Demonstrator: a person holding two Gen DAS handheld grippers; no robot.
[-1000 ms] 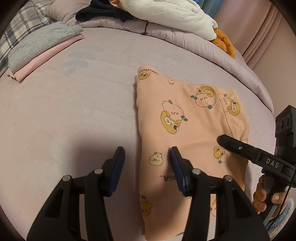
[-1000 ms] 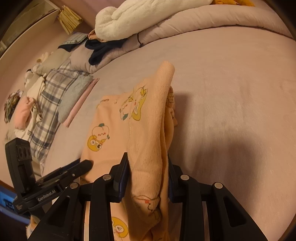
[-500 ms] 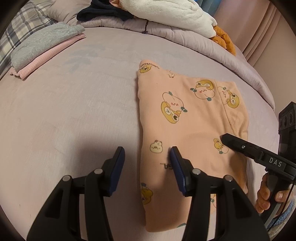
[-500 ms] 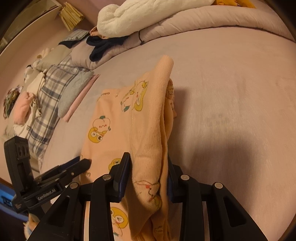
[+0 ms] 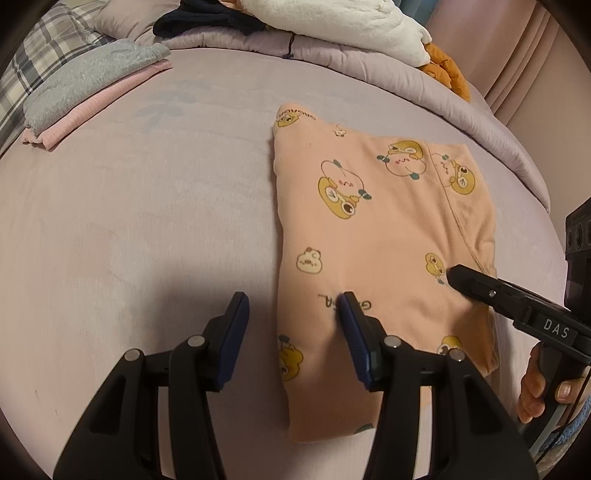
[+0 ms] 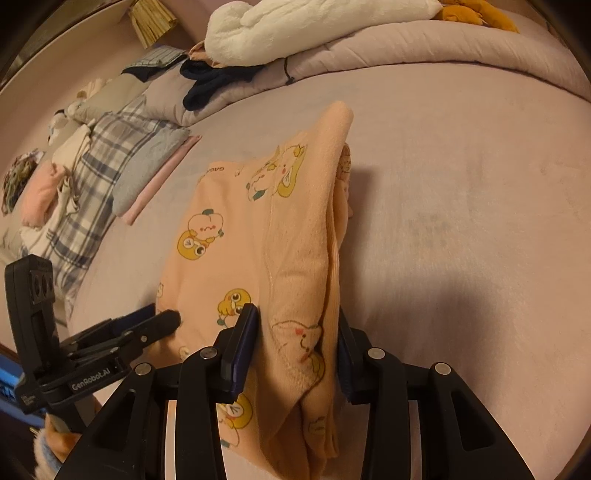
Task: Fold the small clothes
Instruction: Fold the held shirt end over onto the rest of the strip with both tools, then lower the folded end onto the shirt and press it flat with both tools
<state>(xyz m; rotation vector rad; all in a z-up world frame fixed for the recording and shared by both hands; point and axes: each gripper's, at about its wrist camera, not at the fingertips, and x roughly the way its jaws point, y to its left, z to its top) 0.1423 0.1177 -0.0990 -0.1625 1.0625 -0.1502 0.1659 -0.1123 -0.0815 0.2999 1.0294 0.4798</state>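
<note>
Peach fleece garment (image 5: 373,236), printed with yellow and white cartoon animals, lies folded on a lilac bedspread (image 5: 140,206), right of centre in the left wrist view. Its long left edge runs from near to far, and a stitched seam curves down its right part.

Left gripper (image 5: 293,325) hovers low over the garment's near left edge with its jaws spread wide and nothing between them: one blue-padded finger (image 5: 236,317) is above bare bedspread, the other above the cloth beside some printed lettering.

Right gripper (image 6: 295,339) is clamped on the garment's right edge, a thick bunch of layers filling the gap between its pads (the cloth rises there as a raised ridge, seen in the right wrist view). From the left wrist view the same tool enters at the right, its black tip over the cloth, with a hand (image 5: 539,384) on its handle.

Far left on the bedspread sits a folded stack, grey garment (image 5: 88,77) on top of a pink garment (image 5: 110,99). Along the far edge lies a rolled lilac duvet (image 5: 369,62) carrying a white plush blanket (image 5: 340,22) and dark navy clothing (image 5: 210,18).
</note>
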